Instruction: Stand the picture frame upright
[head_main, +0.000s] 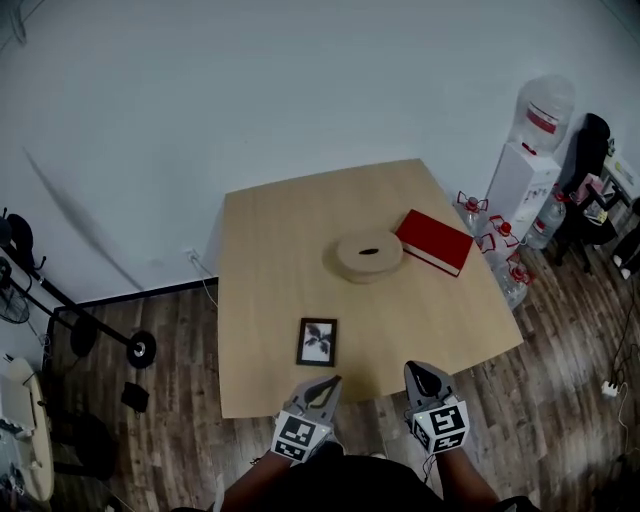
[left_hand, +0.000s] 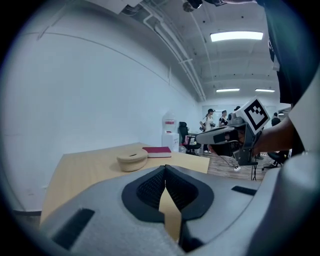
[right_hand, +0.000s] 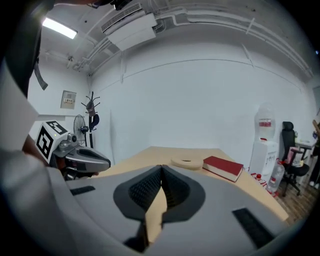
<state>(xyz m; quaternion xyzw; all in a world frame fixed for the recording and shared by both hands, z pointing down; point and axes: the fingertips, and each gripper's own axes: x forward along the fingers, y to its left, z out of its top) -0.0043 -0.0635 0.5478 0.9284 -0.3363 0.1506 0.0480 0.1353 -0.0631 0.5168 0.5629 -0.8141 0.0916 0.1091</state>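
A small black picture frame with a leaf print lies flat on the wooden table, near its front edge. My left gripper hovers just short of that edge, below and slightly right of the frame, with its jaws shut and nothing in them. My right gripper hangs at the same front edge further right, also shut and empty. Neither gripper touches the frame. The frame is hidden in both gripper views.
A round wooden disc with a slot sits mid-table, and a red book lies beside it to the right. A water dispenser and bottles stand right of the table. A coat stand base is at the left.
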